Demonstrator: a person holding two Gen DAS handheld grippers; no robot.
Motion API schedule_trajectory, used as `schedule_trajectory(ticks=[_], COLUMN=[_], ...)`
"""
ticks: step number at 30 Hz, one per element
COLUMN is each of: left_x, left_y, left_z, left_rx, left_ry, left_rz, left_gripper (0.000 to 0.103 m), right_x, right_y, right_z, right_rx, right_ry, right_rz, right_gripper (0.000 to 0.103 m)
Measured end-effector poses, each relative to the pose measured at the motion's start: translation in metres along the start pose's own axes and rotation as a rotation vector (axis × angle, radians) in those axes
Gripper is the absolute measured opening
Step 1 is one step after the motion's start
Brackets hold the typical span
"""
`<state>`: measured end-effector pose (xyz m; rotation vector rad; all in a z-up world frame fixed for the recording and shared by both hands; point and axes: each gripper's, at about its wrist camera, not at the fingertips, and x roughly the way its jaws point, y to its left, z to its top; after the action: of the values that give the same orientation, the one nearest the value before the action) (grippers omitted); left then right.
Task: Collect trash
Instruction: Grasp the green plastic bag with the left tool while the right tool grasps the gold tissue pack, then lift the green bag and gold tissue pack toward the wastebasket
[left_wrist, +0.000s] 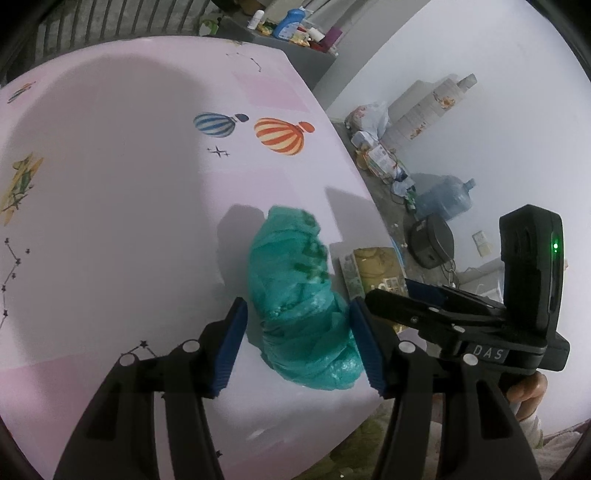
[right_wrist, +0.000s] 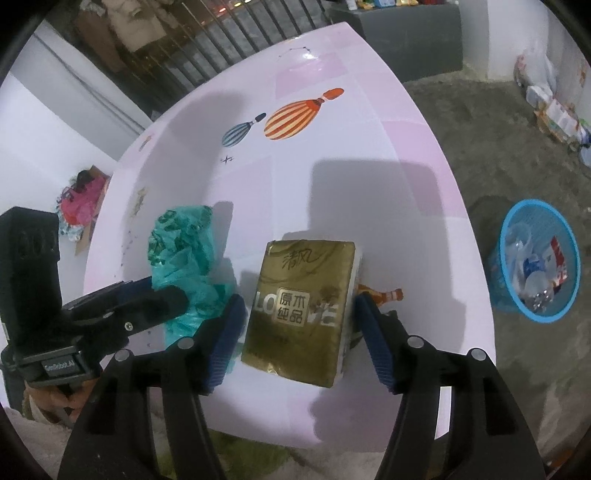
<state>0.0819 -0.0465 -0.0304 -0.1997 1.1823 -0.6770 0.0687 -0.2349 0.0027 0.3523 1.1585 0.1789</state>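
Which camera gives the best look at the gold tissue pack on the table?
The right wrist view. The gold tissue pack lies whole and centred between the right gripper fingers, its printed top readable. The left wrist view shows only part of it, at the table edge beyond the green plastic bag, partly hidden behind that gripper.

On the desk (right_wrist: 369, 177), the crumpled bag (right_wrist: 184, 254) lies just left of the tissue pack (right_wrist: 303, 306); the basket (right_wrist: 535, 258) stands on the floor, right of it.
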Motion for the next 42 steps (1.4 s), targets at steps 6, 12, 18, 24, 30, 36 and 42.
schedule_trajectory(ticks=[6,12,18,24,30,36,42], left_x=[0.006,0.007,0.008,0.008,0.007,0.006,0.004], left_y=[-0.003,-0.006,-0.013,-0.017,-0.021,-0.023,-0.025], left_z=[0.001,0.003,0.004,0.003,0.003,0.002,0.002], left_rx=[0.002,0.023,0.061,0.087,0.104,0.124,0.142], left_ry=[0.004,-0.002,-0.015,-0.024,-0.032,-0.041,-0.052], left_rz=[-0.007,0.012,0.042,0.066,0.082,0.1,0.114], left_gripper=[0.056,0.052,0.051,0.05,0.05,0.05,0.05], right_x=[0.001,-0.004,-0.007,-0.008,-0.006,-0.007,-0.009], right_y=[0.005,-0.005,-0.012,-0.009,-0.008,-0.009,-0.014], right_z=[-0.002,-0.003,-0.004,-0.006,-0.005,-0.005,-0.004], right_rx=[-0.048,-0.034,-0.005,-0.03,-0.051,-0.05,-0.024], right_ry=[-0.003,-0.008,-0.017,-0.02,-0.022,-0.024,-0.028], right_rz=[-0.055,-0.074,-0.069,-0.078,-0.087,-0.084,-0.06], right_gripper=[0.057,0.055,0.055,0.058,0.058,0.055,0.052])
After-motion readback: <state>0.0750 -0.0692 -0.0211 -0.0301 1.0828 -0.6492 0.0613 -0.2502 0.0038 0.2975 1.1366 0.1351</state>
